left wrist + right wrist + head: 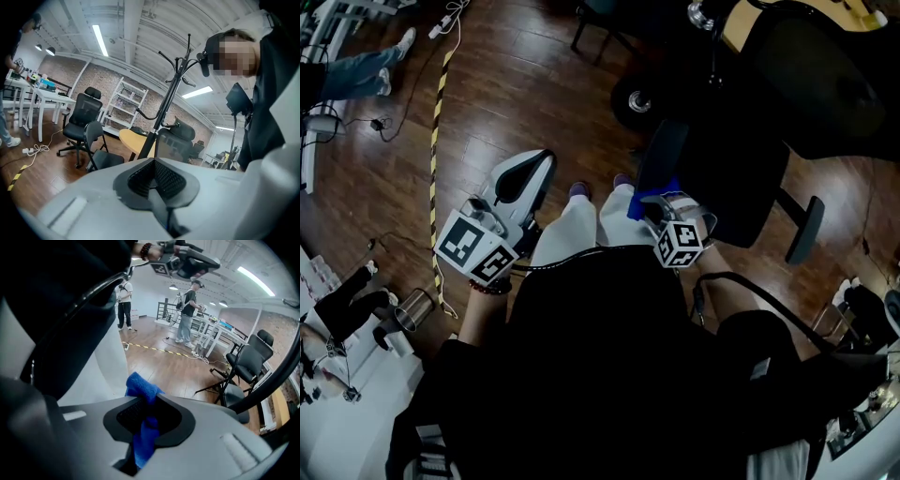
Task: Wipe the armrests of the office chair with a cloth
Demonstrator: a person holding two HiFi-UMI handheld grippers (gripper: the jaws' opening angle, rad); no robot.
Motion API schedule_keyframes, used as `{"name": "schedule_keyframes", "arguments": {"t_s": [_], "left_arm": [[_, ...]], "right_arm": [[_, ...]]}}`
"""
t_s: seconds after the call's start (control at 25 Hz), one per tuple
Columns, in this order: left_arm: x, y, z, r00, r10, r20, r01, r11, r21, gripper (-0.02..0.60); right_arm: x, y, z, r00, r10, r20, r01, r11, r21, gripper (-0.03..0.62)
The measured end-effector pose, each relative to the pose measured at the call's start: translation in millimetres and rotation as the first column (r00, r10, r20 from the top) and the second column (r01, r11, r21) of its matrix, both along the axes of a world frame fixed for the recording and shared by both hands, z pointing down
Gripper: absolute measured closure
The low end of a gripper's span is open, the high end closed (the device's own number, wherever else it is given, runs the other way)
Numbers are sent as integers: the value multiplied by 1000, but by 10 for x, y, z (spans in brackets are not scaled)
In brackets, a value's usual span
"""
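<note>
The black office chair [727, 178] stands to my front right. Its near armrest [663, 155] lies just beyond my right gripper [654, 202], and the far armrest [806, 228] sticks out on the right. That right gripper [145, 420] is shut on a blue cloth [143, 385], which bunches out past the pads; the cloth [661, 192] hangs close to the near armrest, and I cannot tell whether they touch. My left gripper [534, 164] is held out to the left over the wooden floor, away from the chair. Its jaws [154, 176] are shut with nothing in them.
A yellow-black tape strip [439, 103] runs along the floor at left, near a person's legs [361, 70]. A white table [337, 431] is at lower left. The left gripper view shows a coat stand [171, 98], black chairs [82, 117] and a round table [133, 140].
</note>
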State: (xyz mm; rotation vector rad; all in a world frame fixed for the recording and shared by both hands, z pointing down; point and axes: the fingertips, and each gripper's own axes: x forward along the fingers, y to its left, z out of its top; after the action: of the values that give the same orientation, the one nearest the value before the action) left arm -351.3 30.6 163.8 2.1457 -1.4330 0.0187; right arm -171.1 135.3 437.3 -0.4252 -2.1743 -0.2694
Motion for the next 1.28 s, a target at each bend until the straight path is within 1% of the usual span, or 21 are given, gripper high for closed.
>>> {"name": "schedule_keyframes", "arguments": {"t_s": [0.08, 0.16, 0.24, 0.32, 0.4, 0.48, 0.56, 0.6, 0.68, 0.76, 0.8, 0.88, 0.96, 1.04, 1.12, 1.2, 1.28], "left_arm": [[83, 69, -7, 1000, 7, 5, -7, 1000, 0, 581], [198, 171, 0, 1000, 8, 11, -9, 1000, 2, 581], [236, 222, 32, 1000, 7, 13, -7, 1000, -6, 581], [182, 189, 85, 1000, 10, 11, -10, 999, -30, 581], [160, 137, 177, 1000, 5, -1, -5, 998, -55, 581], [221, 131, 293, 1000, -10, -20, 8, 997, -77, 581], [288, 131, 365, 999, -19, -31, 17, 996, -83, 581], [315, 137, 373, 999, -23, -33, 20, 997, -80, 581], [350, 166, 359, 999, -28, -34, 26, 998, -65, 581], [344, 201, 334, 999, -32, -41, 30, 999, -44, 581], [323, 220, 309, 998, -42, -50, 40, 999, -33, 581], [240, 277, 254, 994, -83, -68, 82, 997, -14, 581], [117, 361, 262, 990, -131, -59, 130, 991, -14, 581], [9, 452, 300, 983, -173, -55, 172, 985, -23, 581], [-81, 544, 342, 976, -213, -51, 212, 977, -30, 581], [-172, 622, 369, 966, -253, -45, 252, 967, -27, 581], [-269, 710, 341, 956, -289, -50, 288, 957, -19, 581]], "right_arm": [[69, 5, 15, 1000, -12, 10, 11, 999, 34, 551], [152, -168, 60, 1000, 19, 21, -20, 998, 63, 548], [153, -553, 99, 994, 105, 35, -108, 991, 83, 546], [55, -992, 102, 977, 204, 57, -208, 975, 78, 545], [-14, -1449, 106, 954, 288, 84, -295, 951, 89, 545], [6, -1905, 156, 926, 367, 90, -376, 918, 124, 545], [26, -2328, 218, 902, 426, 67, -431, 887, 165, 545], [25, -2496, 248, 897, 439, 47, -440, 880, 179, 545], [23, -2714, 319, 896, 444, -19, -435, 885, 166, 545], [0, -2808, 401, 901, 419, -108, -408, 906, 111, 546], [-31, -2833, 447, 910, 386, -150, -374, 922, 101, 545], [-141, -2857, 550, 932, 290, -219, -269, 955, 122, 545], [-291, -2830, 636, 943, 197, -268, -163, 976, 142, 546], [-436, -2773, 691, 950, 112, -293, -67, 985, 157, 547], [-551, -2685, 723, 949, 24, -315, 28, 987, 159, 549], [-633, -2506, 713, 939, -56, -339, 97, 990, 105, 549], [-686, -2158, 662, 924, -139, -357, 170, 984, 56, 549]]}}
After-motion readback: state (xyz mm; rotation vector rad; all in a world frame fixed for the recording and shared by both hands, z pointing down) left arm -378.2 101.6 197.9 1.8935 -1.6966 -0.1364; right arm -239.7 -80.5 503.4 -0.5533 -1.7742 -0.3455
